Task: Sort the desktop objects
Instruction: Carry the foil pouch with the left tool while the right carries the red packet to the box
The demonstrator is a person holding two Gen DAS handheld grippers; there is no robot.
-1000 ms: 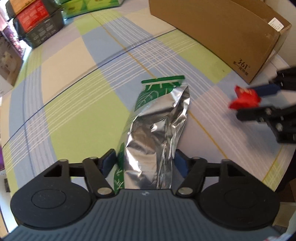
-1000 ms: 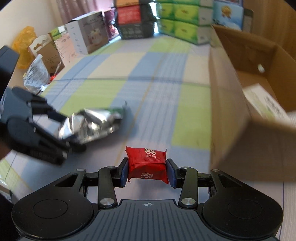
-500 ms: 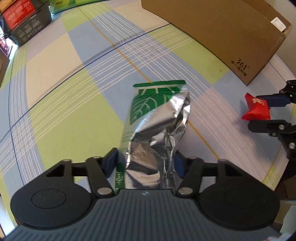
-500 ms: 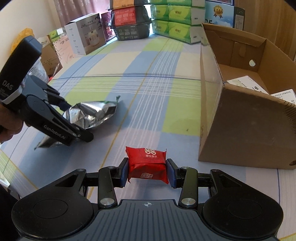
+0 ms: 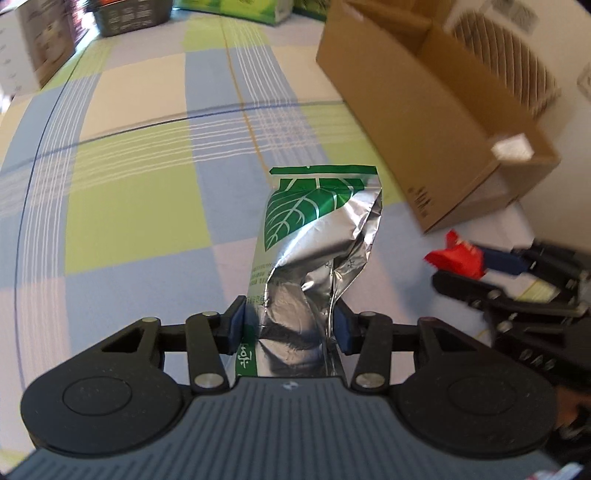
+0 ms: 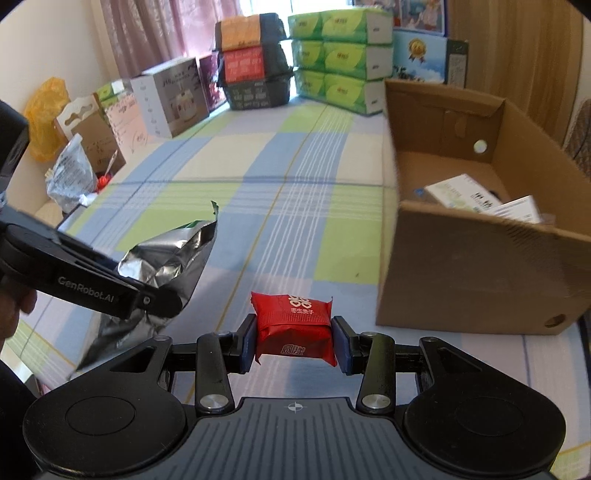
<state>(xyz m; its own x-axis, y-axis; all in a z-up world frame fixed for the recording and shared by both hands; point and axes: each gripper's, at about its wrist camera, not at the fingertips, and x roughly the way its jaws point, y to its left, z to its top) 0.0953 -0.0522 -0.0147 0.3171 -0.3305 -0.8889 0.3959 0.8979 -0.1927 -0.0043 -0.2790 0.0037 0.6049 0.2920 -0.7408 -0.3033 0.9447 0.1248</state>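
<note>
Left gripper (image 5: 288,325) clamped on crinkled silver-green foil bag (image 5: 314,258); right gripper (image 6: 294,339) clamped on glossy red candy packet (image 6: 293,328). Corrugated cardboard box (image 6: 476,280) at 2 o'clock, now nearer than 0.5 s ago.

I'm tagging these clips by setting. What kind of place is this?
Probably a home room, used partly for storage: pink curtains, stacked tissue packs and gift boxes along a plaid-covered surface.

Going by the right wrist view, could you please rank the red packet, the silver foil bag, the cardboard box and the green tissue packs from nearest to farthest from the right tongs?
1. Red packet: clamped in the right tongs.
2. Silver foil bag: left, in the left tongs.
3. Cardboard box: right, ahead.
4. Green tissue packs: stacked at the far end.
</note>
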